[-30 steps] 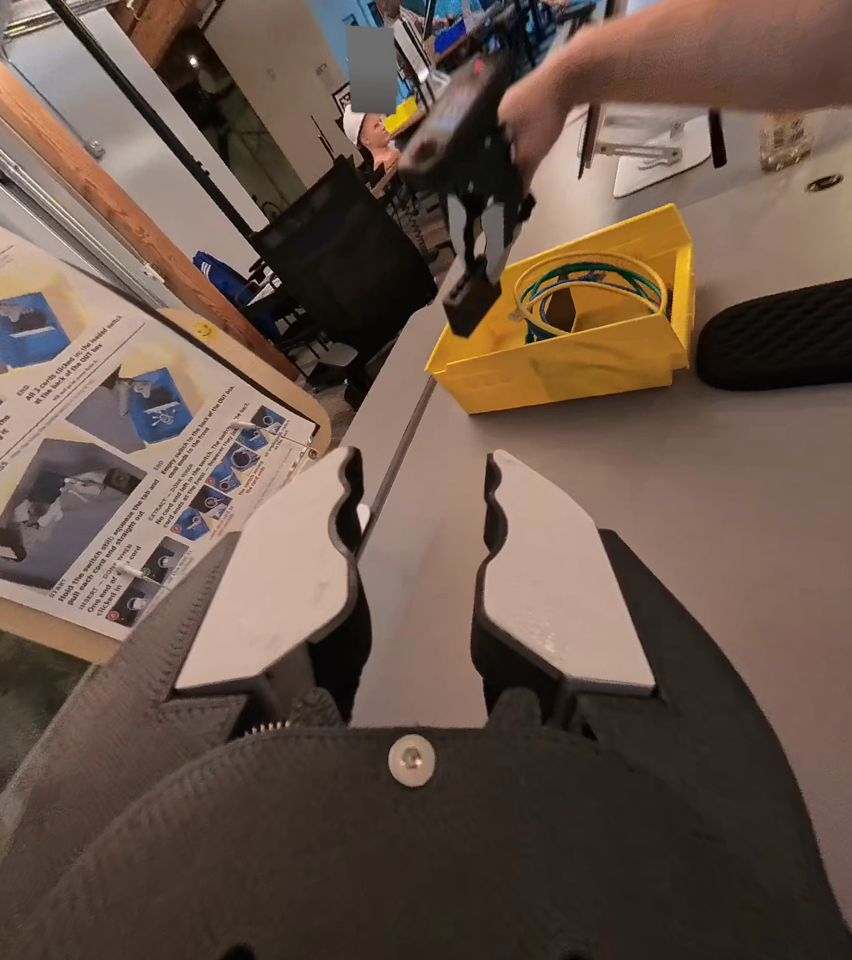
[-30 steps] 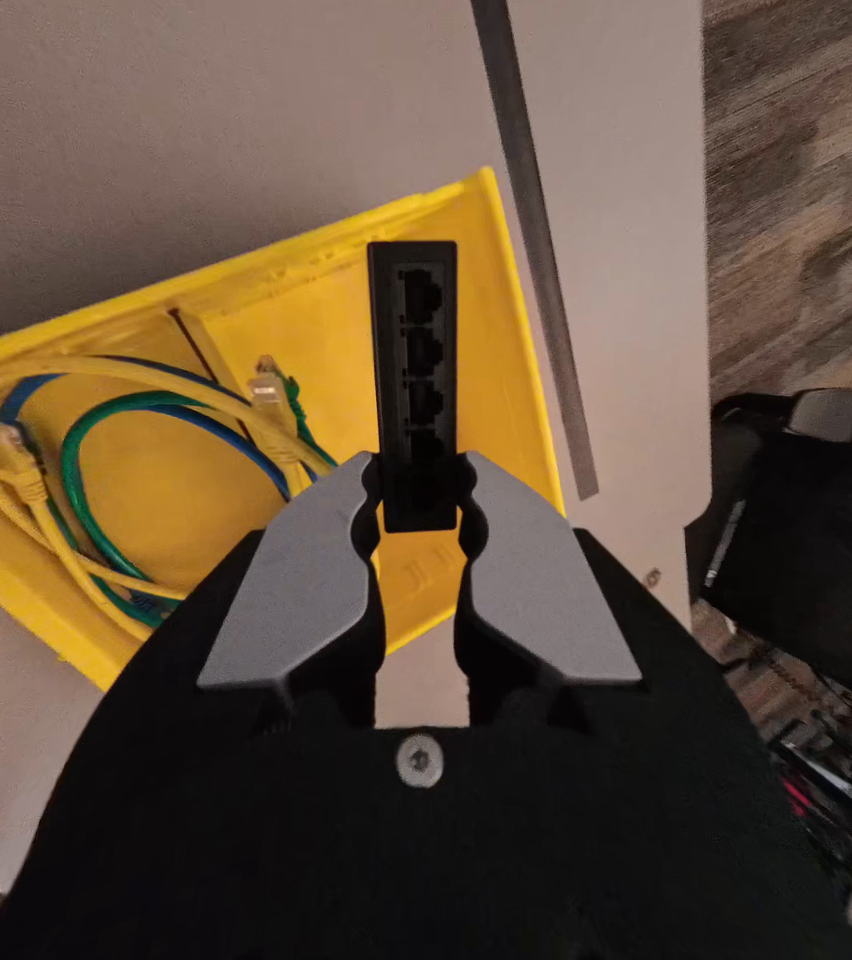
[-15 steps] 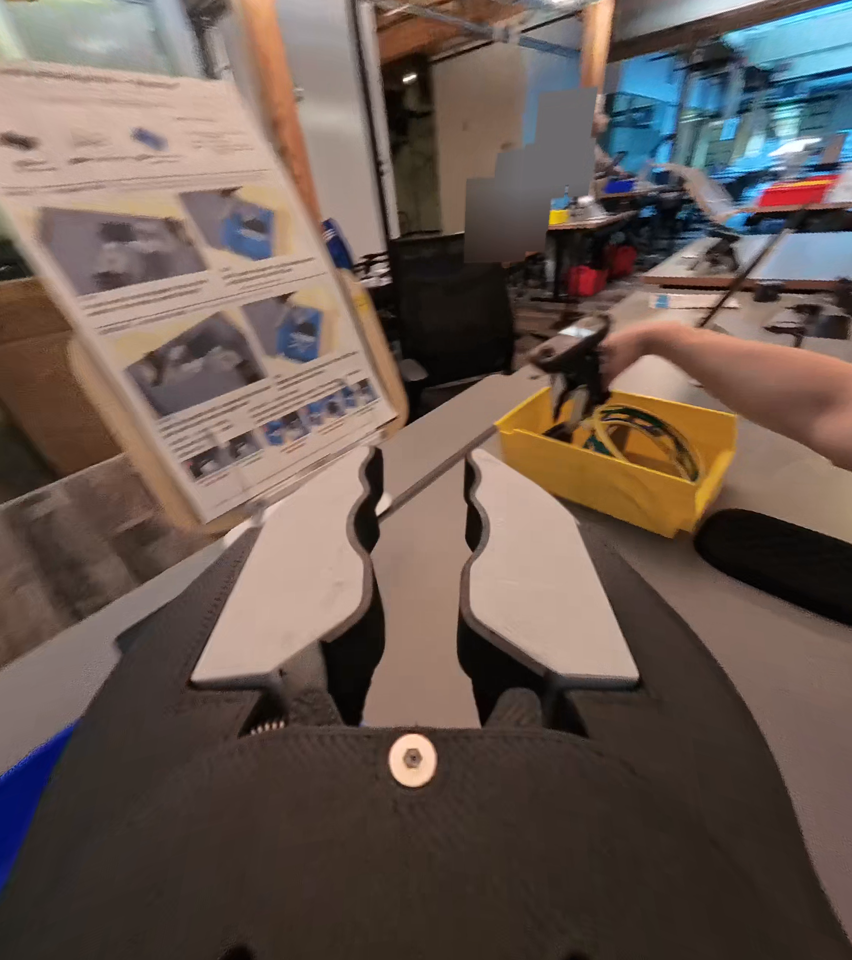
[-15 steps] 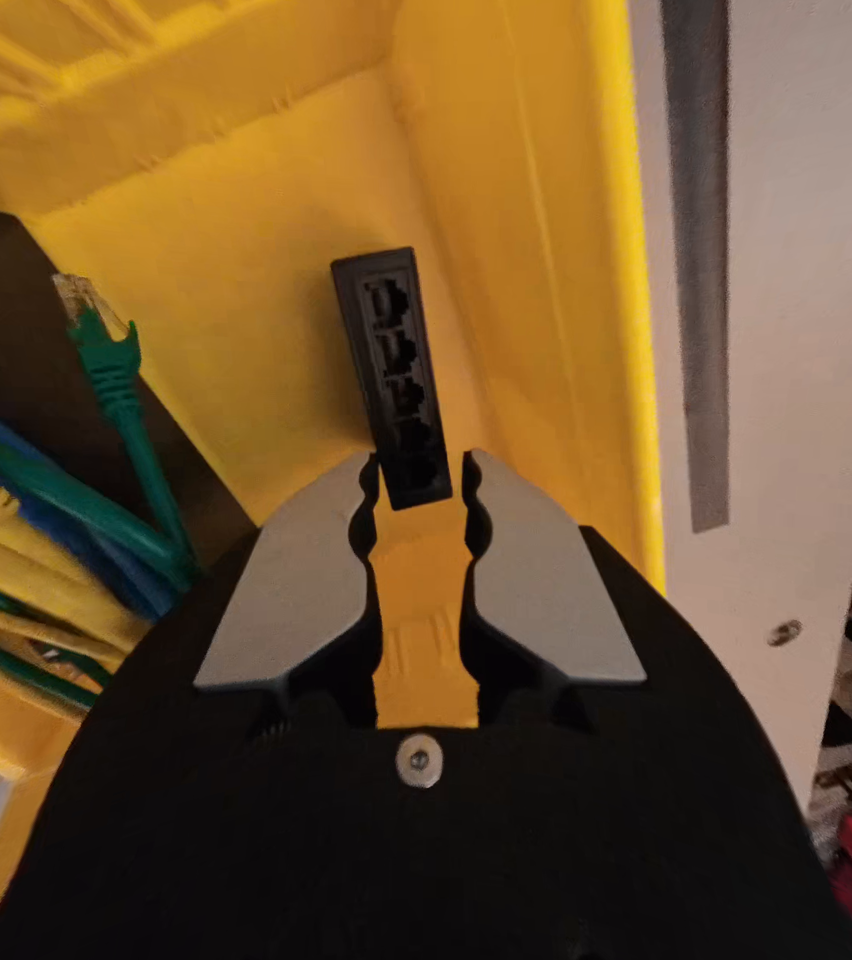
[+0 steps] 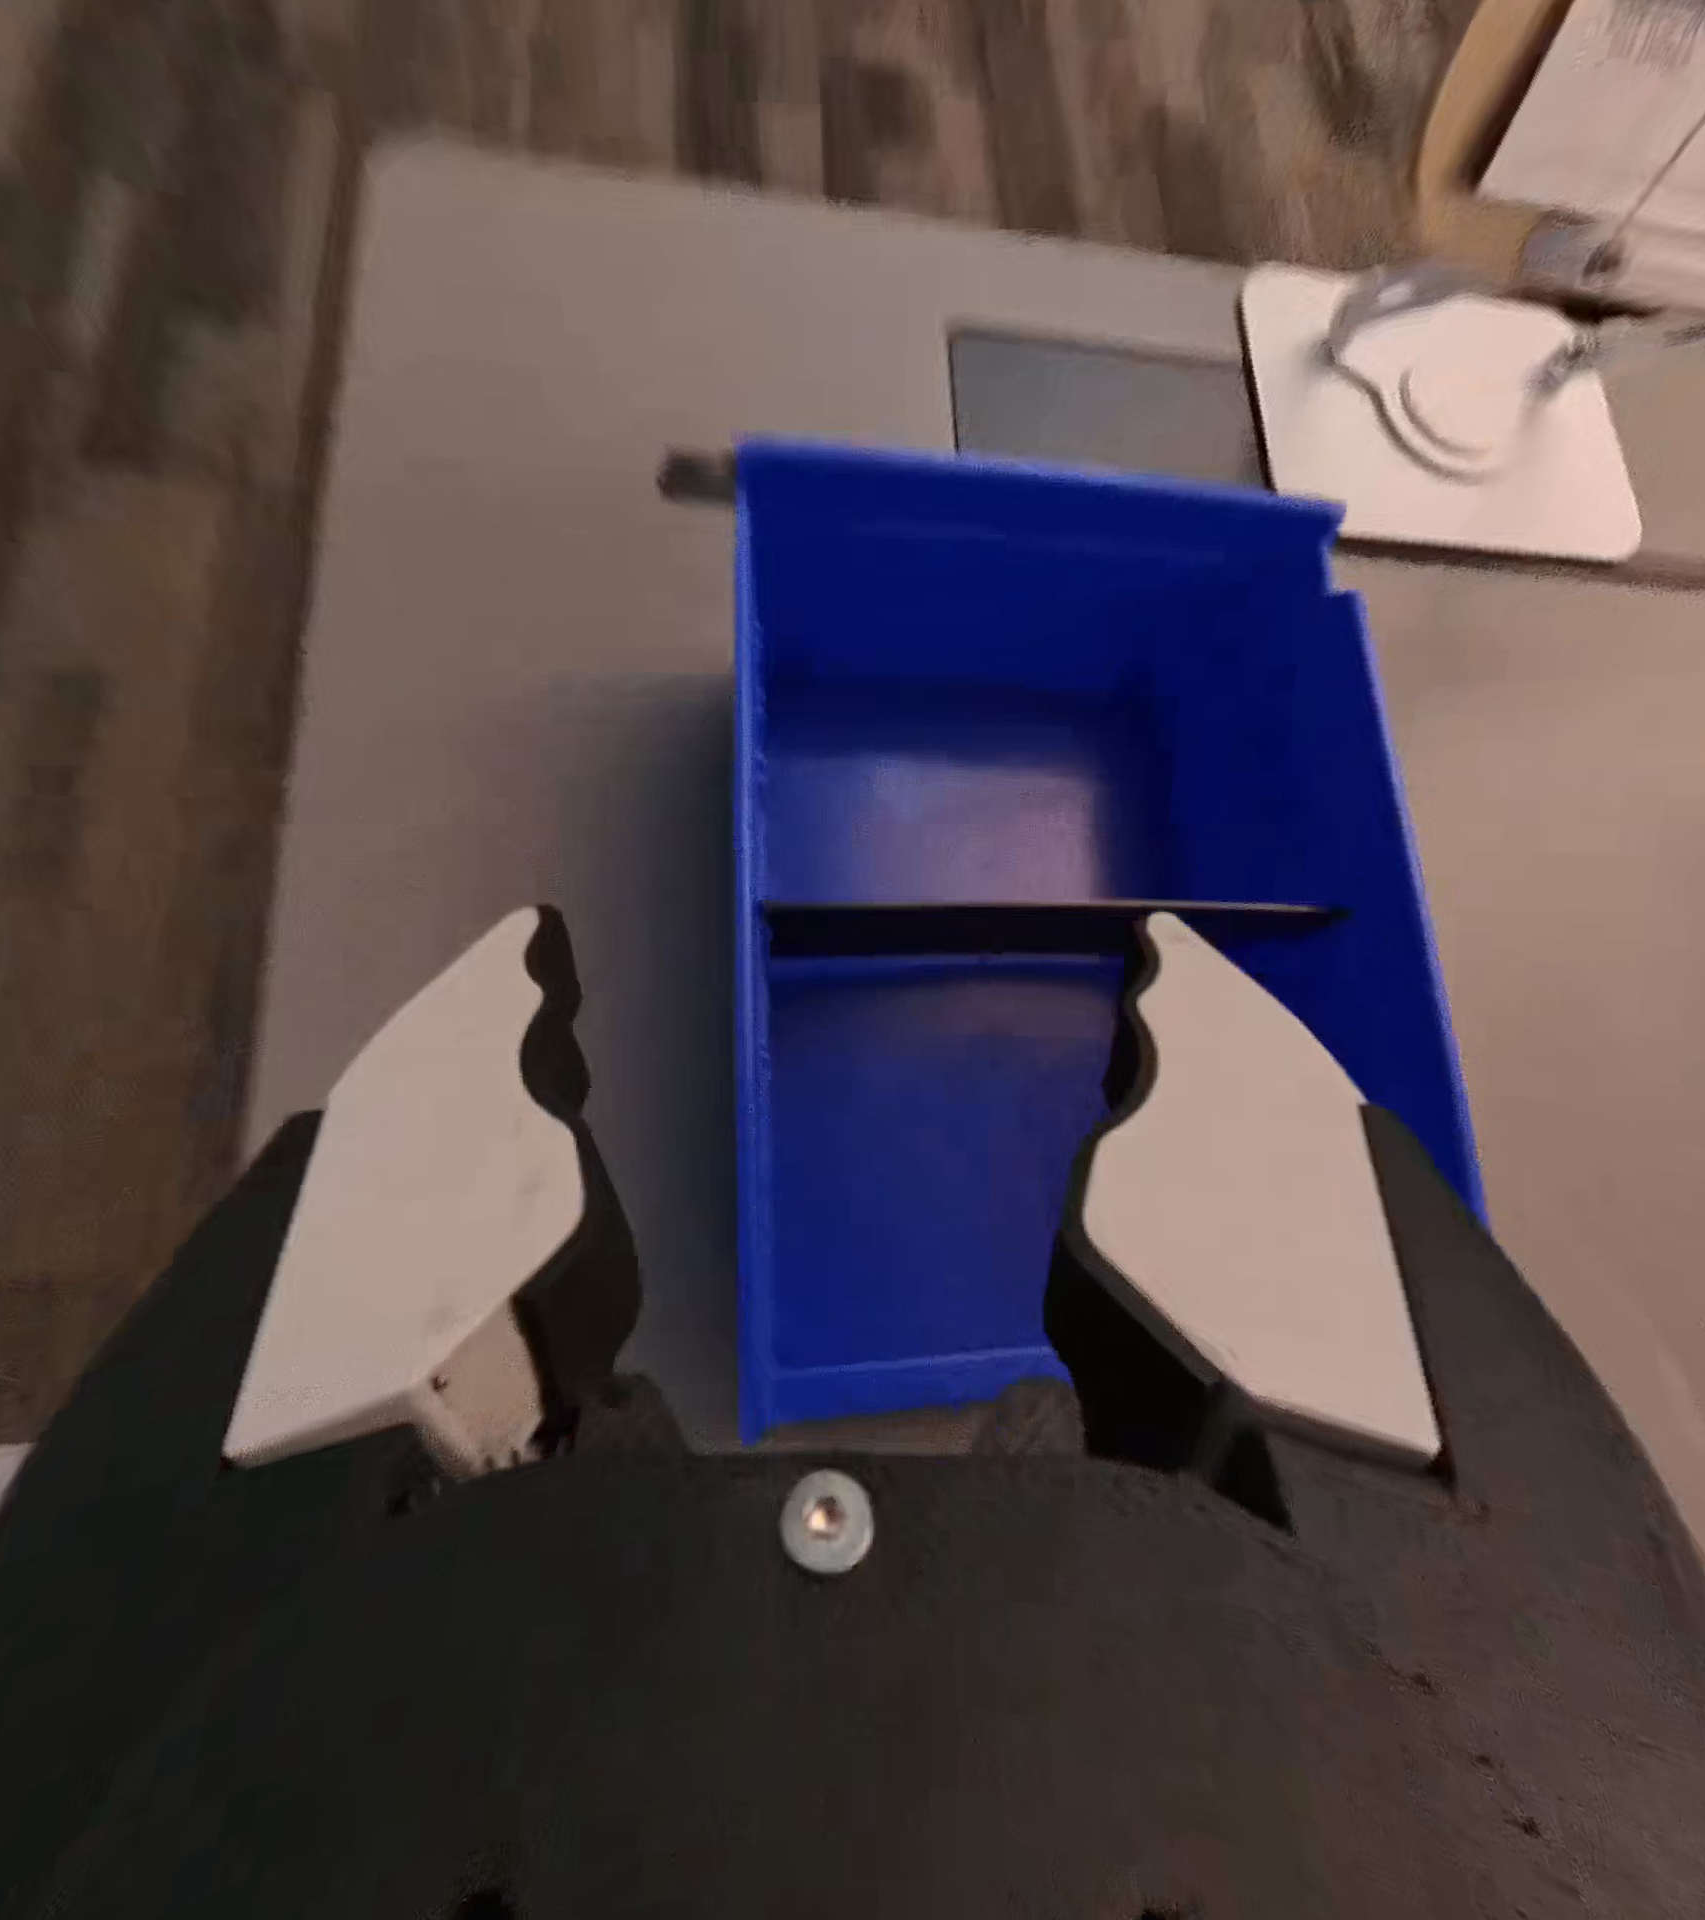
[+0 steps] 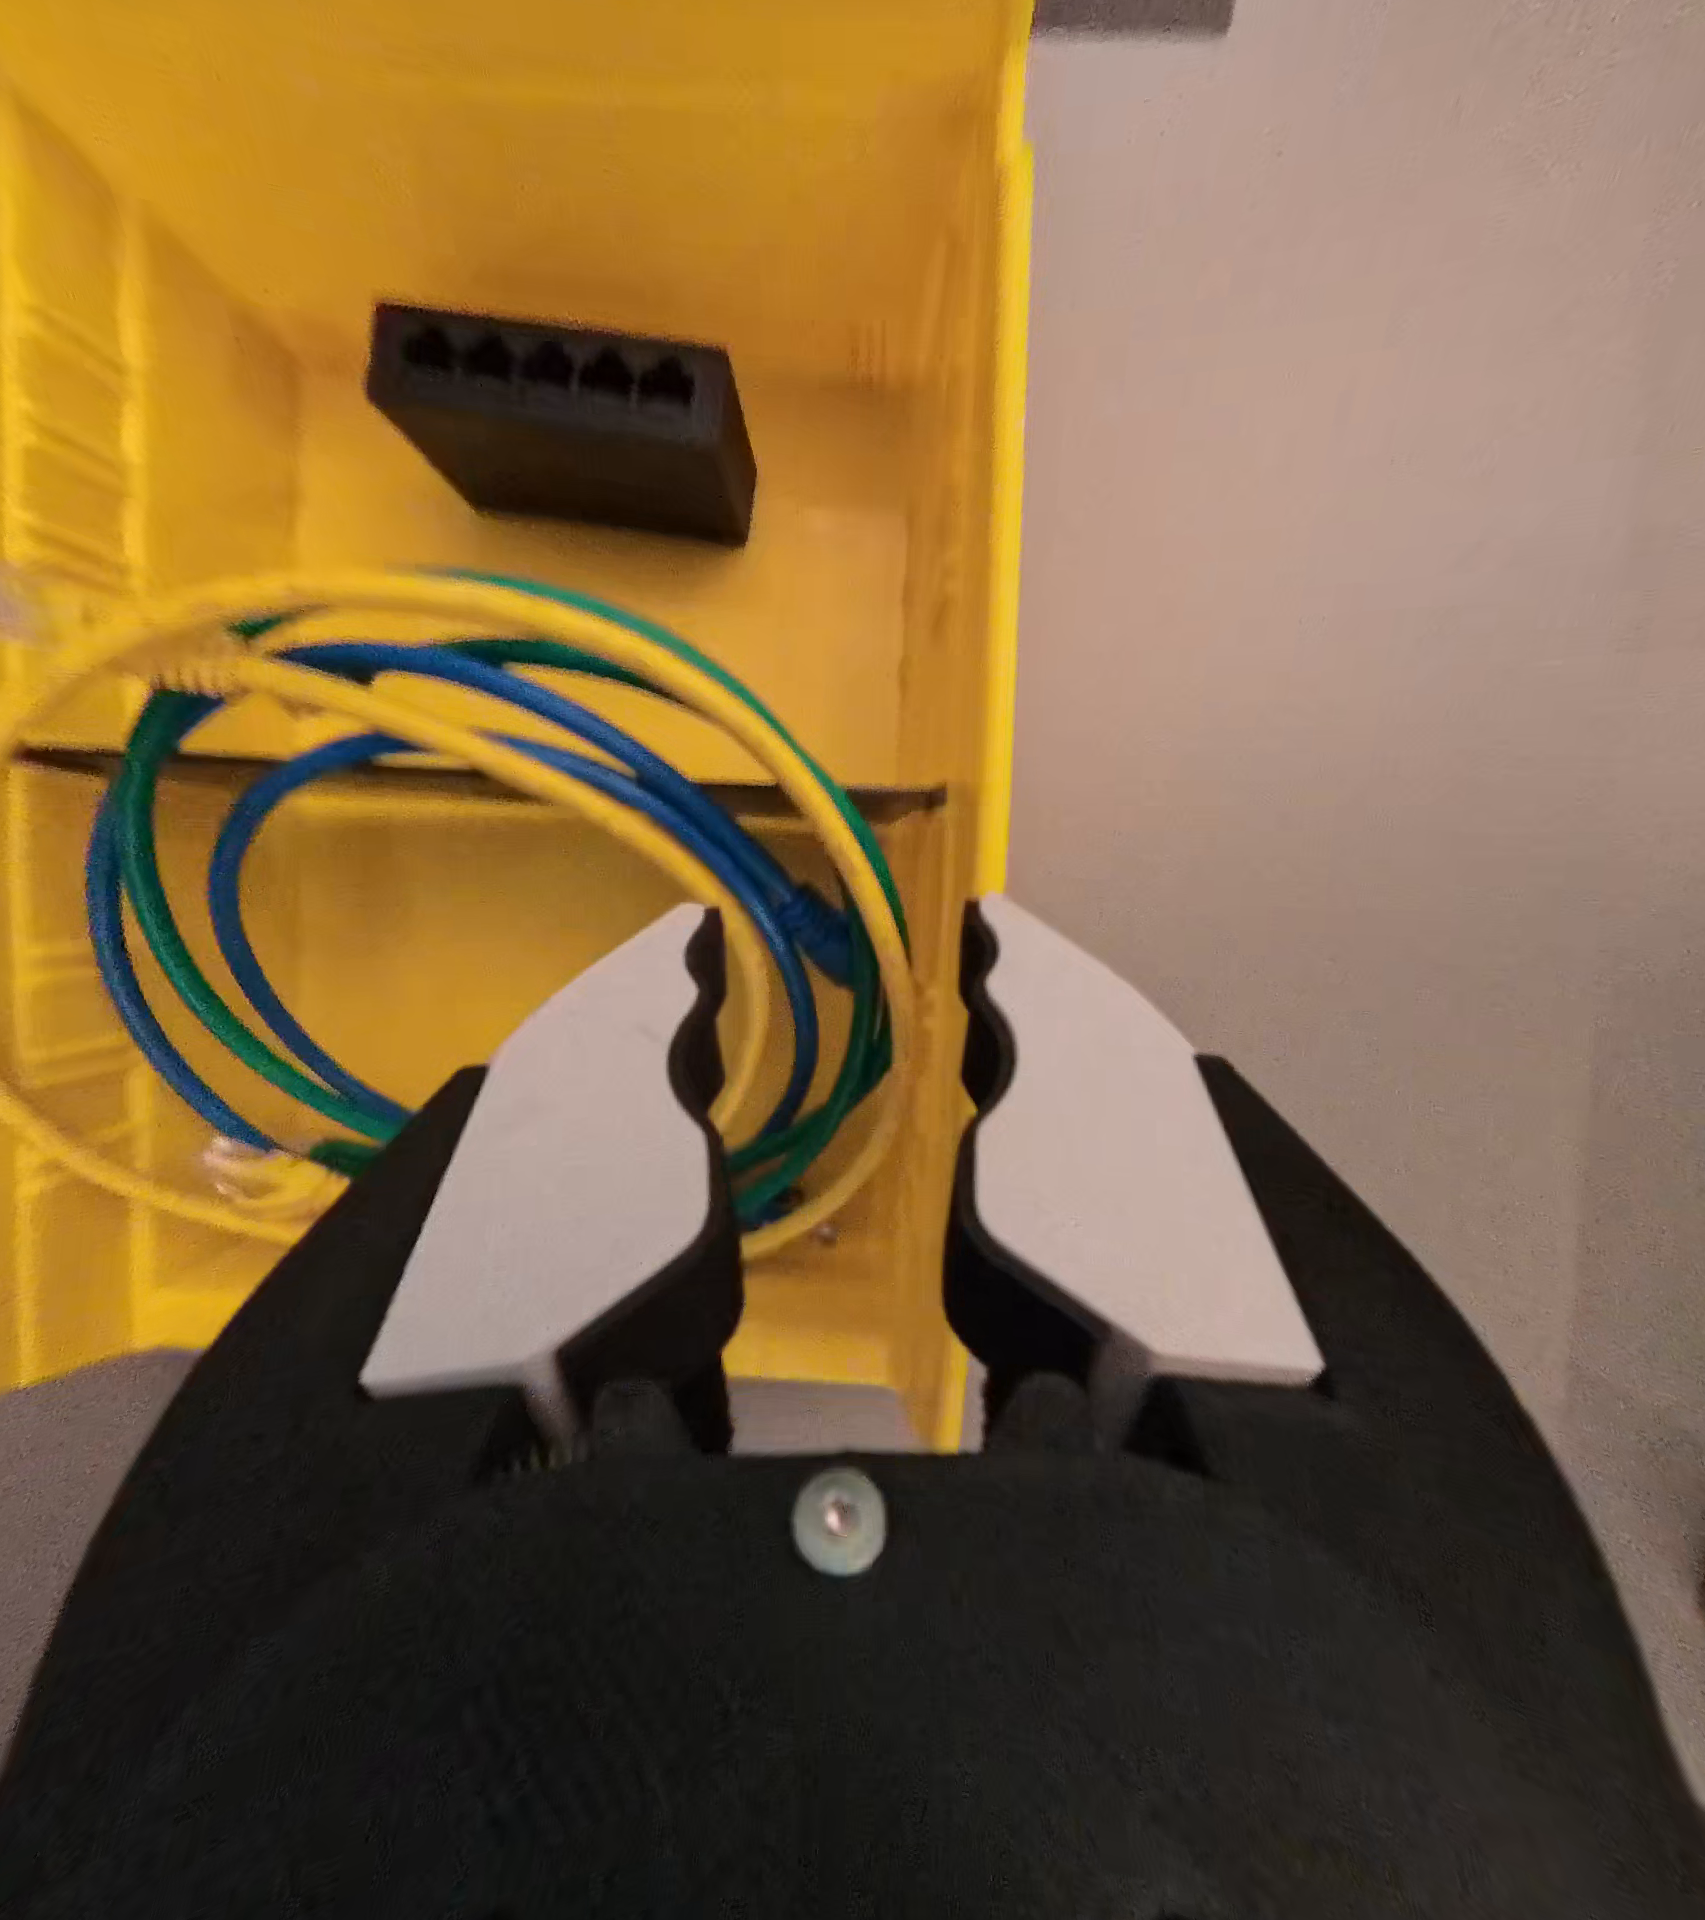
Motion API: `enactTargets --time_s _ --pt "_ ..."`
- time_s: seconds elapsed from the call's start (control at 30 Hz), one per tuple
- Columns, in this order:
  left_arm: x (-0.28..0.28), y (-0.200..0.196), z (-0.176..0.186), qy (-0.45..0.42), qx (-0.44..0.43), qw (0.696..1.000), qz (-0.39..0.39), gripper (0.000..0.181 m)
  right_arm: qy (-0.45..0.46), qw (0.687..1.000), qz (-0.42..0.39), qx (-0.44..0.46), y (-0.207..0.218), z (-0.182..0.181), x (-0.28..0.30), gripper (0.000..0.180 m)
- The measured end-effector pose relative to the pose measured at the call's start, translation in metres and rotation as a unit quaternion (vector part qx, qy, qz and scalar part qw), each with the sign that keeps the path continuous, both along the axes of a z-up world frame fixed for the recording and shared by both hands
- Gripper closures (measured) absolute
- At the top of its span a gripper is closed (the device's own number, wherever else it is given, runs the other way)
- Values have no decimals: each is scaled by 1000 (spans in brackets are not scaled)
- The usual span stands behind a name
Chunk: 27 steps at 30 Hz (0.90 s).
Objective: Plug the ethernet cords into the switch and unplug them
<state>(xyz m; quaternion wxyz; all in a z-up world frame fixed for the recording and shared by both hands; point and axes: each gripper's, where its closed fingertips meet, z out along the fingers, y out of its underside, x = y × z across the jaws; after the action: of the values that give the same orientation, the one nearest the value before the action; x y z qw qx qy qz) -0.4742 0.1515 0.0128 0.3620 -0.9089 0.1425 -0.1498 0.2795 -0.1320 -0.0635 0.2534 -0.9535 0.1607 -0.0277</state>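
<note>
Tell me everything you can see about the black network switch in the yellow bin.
The switch is a small, flat, matte black box that looks like plastic, with a row of five empty ports along one long edge. It lies in the far compartment of the yellow bin, beyond the divider, with no cord plugged in and no gripper touching it.

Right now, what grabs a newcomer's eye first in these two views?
In the right wrist view, a bright yellow plastic bin fills the frame: a black five-port switch lies in its far compartment, and coiled yellow, blue and green ethernet cords spill across the divider. In the left wrist view, a blue plastic divided bin sits empty on the grey table.
</note>
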Motion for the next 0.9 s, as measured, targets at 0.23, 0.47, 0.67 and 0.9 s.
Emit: enactTargets --time_s 0.23,0.47,0.67,0.9 --pt "-7 8 -36 76 -68 995 -1 85 -55 996 -73 -11 -33 3 46 150" --pt "-27 -6 -67 78 -155 985 15 91 128 987 -100 5 -34 -22 31 175" --pt "-40 -13 -95 85 -222 971 25 104 102 990 -88 45 -35 5 25 158" --pt "-35 -18 -119 90 -274 958 0 121 131 990 -32 -35 -29 -35 12 160"
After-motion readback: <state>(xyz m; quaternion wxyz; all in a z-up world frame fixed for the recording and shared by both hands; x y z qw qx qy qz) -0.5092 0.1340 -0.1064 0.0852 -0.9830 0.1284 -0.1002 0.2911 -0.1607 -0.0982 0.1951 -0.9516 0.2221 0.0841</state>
